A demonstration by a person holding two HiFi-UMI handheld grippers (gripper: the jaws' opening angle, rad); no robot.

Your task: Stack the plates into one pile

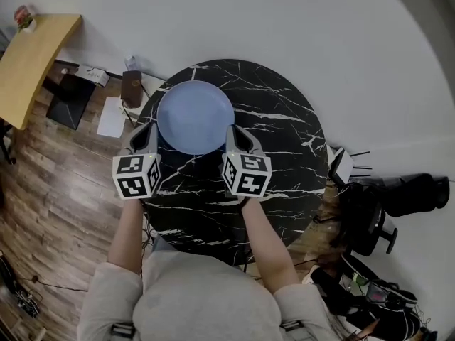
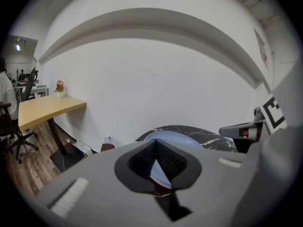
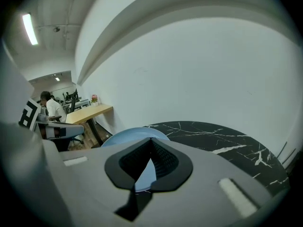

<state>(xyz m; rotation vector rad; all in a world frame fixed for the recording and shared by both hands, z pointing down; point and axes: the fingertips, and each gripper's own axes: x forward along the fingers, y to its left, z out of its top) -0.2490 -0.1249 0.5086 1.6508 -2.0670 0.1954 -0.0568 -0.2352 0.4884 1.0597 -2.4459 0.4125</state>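
A light blue plate (image 1: pixel 195 116) lies on the round black marble table (image 1: pixel 277 119), toward its far left side; whether other plates lie under it I cannot tell. My left gripper (image 1: pixel 144 138) hangs just off the plate's left rim, and my right gripper (image 1: pixel 239 139) just off its right rim, both above the table. In the left gripper view the jaws (image 2: pixel 156 142) meet at their tips with nothing between them, and the plate (image 2: pixel 177 137) lies beyond. The right gripper (image 3: pixel 151 139) is likewise shut and empty, with the plate (image 3: pixel 124 136) ahead.
A wooden desk (image 1: pixel 32 55) stands far left over a wood floor, with papers (image 1: pixel 110 116) and a brown box (image 1: pixel 131 87) by the table's edge. A black chair and bags (image 1: pixel 391 197) crowd the right. A seated person (image 3: pixel 52 109) is far off.
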